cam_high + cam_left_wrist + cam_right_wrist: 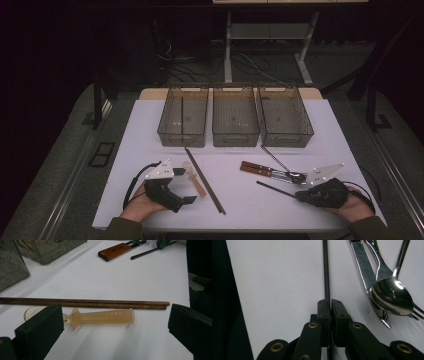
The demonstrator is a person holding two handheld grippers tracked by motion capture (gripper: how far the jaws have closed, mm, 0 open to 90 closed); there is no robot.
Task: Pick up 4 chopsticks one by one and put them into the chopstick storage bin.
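A white desk (150, 150) carries three smoke-tinted wire-mesh bins (235, 117) set side by side along its far edge, the left one with a thin dark stick lying in it. Nearer the person lies loose cutlery. A pair of long brown wooden chopsticks (85, 303) stretches across the left gripper view, and just beside it rests a pale translucent spoon (100, 317) whose handle bears the raised letters "LUSN", the one piece of writing that can be read. To the right sit two wooden-handled pieces (256, 169), touching a steel knife (365, 277) and a polished steel spoon (390, 296) that overlaps the knife blade, with fork tines peeking out under its bowl.

The left gripper (177, 186) rests low over the desk with its jaws spread wide, the translucent spoon lying between them untouched. The right gripper (330, 307) has its jaws pressed together, pinching the near end of a thin black chopstick (326, 270), which runs away from it flat on the desk, just beside the steel cutlery.
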